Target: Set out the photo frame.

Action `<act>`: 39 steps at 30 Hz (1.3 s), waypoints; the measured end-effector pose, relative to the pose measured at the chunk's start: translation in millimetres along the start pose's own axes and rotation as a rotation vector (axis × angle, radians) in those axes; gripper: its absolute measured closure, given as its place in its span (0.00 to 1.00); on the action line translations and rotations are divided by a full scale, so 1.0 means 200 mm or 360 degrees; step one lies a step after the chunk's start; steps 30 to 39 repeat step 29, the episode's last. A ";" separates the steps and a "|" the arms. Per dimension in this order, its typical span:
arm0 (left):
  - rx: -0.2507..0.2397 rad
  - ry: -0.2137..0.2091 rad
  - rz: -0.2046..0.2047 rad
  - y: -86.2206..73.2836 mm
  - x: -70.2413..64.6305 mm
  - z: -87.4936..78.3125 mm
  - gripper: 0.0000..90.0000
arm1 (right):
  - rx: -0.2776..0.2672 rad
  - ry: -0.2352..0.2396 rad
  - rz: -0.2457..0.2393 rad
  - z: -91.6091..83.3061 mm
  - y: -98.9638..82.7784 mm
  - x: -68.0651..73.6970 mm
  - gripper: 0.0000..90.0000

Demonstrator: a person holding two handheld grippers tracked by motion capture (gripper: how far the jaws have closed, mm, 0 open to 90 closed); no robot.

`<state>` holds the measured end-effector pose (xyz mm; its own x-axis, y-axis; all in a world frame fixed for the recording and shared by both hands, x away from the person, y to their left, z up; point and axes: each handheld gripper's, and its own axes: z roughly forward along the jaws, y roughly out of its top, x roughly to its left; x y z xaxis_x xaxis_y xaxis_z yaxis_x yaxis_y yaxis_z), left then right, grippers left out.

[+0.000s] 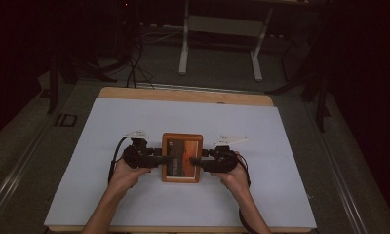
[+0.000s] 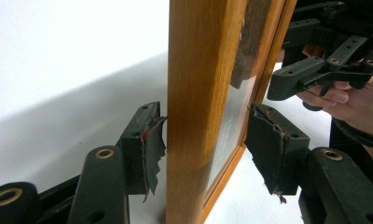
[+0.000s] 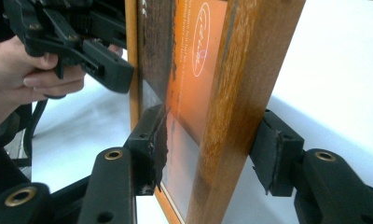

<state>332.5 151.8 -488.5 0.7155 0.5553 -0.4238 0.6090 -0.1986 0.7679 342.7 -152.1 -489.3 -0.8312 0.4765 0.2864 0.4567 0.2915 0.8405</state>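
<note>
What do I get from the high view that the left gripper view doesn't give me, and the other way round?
High view alone: the white sheet over the wooden table, both forearms, and the left gripper and right gripper reaching the frame from opposite sides.

Left gripper view alone: its torn pads straddling the frame's side rail, one at the wood and a gap on the glass side, so the grip looks not yet closed.

Both: the wooden picture frame and the right gripper at its far side.

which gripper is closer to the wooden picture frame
Neither: left gripper straddles the frame's left edge, right gripper its right edge, both jaws around the wood.
</note>
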 end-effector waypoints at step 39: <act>0.0037 0.0241 0.0056 -0.01 0.08 -0.19 0.49 | 0.0134 -0.0109 -0.0002 -0.21 -0.04 -0.13 0.50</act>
